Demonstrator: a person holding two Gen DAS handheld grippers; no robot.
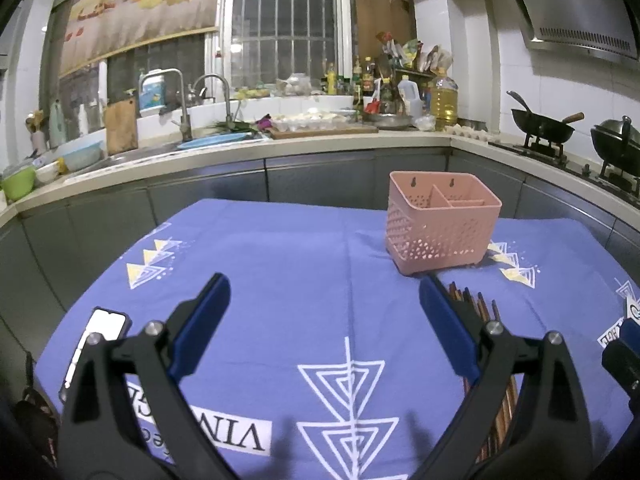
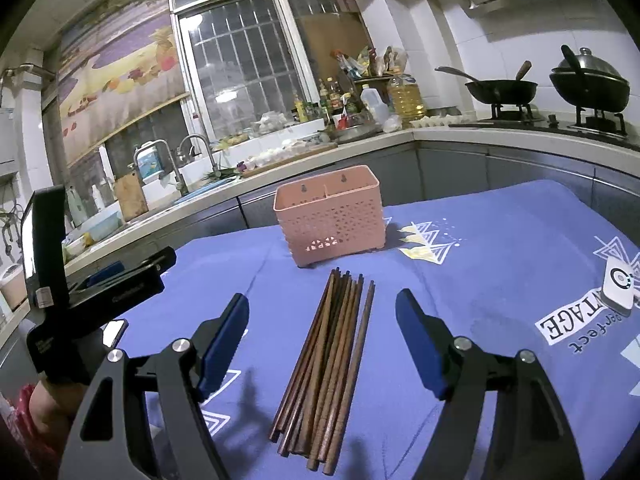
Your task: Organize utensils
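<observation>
A bundle of several dark wooden chopsticks (image 2: 326, 364) lies flat on the blue tablecloth (image 2: 480, 240), pointing toward a pink perforated utensil holder (image 2: 330, 216) that stands upright behind it. My right gripper (image 2: 322, 320) is open and empty, above the table, its jaws either side of the bundle. My left gripper (image 1: 324, 300) is open and empty over bare cloth; the chopsticks (image 1: 486, 312) lie just right of its right finger, and the holder (image 1: 440, 226), with inner compartments, stands ahead to the right. The left gripper's body also shows in the right wrist view (image 2: 100, 296).
A phone (image 1: 98, 340) lies at the table's left edge. A small white device (image 2: 618, 286) sits at the right edge. A kitchen counter with sink (image 1: 160, 148), bottles and woks (image 2: 502, 90) wraps around behind the table.
</observation>
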